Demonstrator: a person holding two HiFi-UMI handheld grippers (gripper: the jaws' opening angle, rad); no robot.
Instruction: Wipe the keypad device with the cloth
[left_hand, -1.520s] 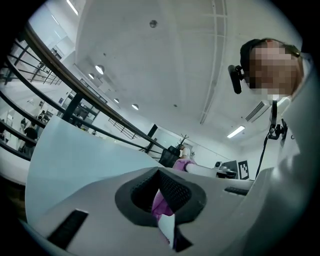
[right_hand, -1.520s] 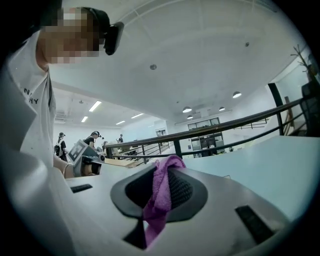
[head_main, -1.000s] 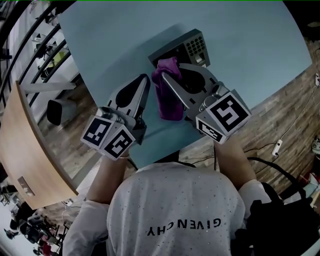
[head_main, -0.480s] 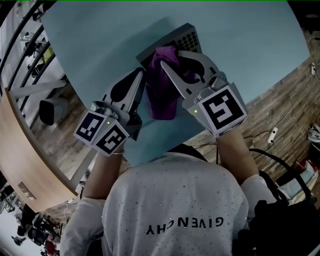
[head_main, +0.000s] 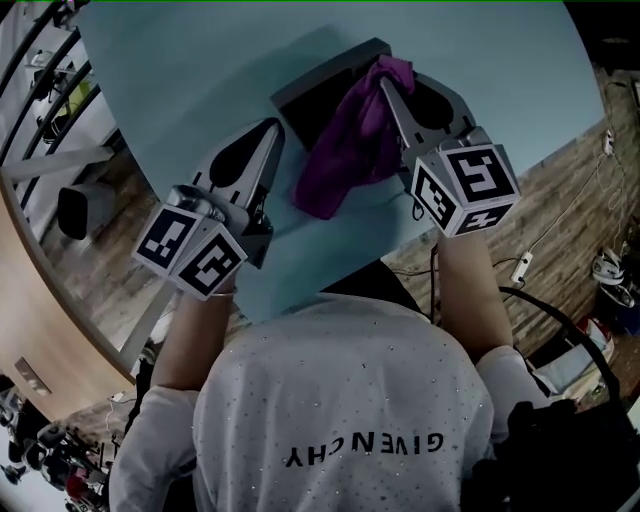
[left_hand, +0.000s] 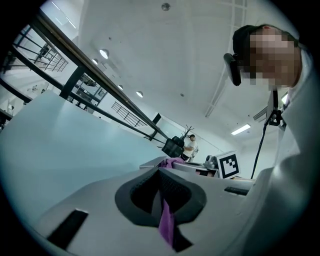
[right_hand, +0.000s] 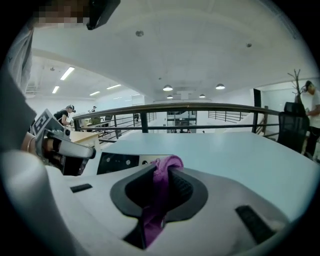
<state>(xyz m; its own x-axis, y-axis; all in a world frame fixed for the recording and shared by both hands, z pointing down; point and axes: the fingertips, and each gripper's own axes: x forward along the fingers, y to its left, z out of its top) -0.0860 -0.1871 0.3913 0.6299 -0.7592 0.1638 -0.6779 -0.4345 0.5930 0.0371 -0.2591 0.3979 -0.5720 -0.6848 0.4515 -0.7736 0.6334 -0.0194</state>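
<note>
The dark grey keypad device (head_main: 315, 100) lies on the pale blue table (head_main: 200, 60), mostly covered from above. My right gripper (head_main: 383, 78) is shut on the top end of a purple cloth (head_main: 340, 150), which hangs down-left across the device. In the right gripper view the cloth (right_hand: 159, 190) is pinched between the jaws (right_hand: 167, 162), with the device's panel (right_hand: 120, 162) just beyond. My left gripper (head_main: 273, 128) hovers left of the device, jaws together and apart from the cloth. In the left gripper view (left_hand: 160, 172) a purple sliver shows behind the closed tips.
The table's near edge (head_main: 300, 300) runs just in front of the person's body. A railing (head_main: 50, 110) and a curved wooden counter (head_main: 40, 320) stand at the left. Cables (head_main: 540, 250) lie on the wooden floor at the right.
My right gripper has carried the cloth up and to the far right, so it now drapes diagonally over the device. The left gripper has hardly moved.
</note>
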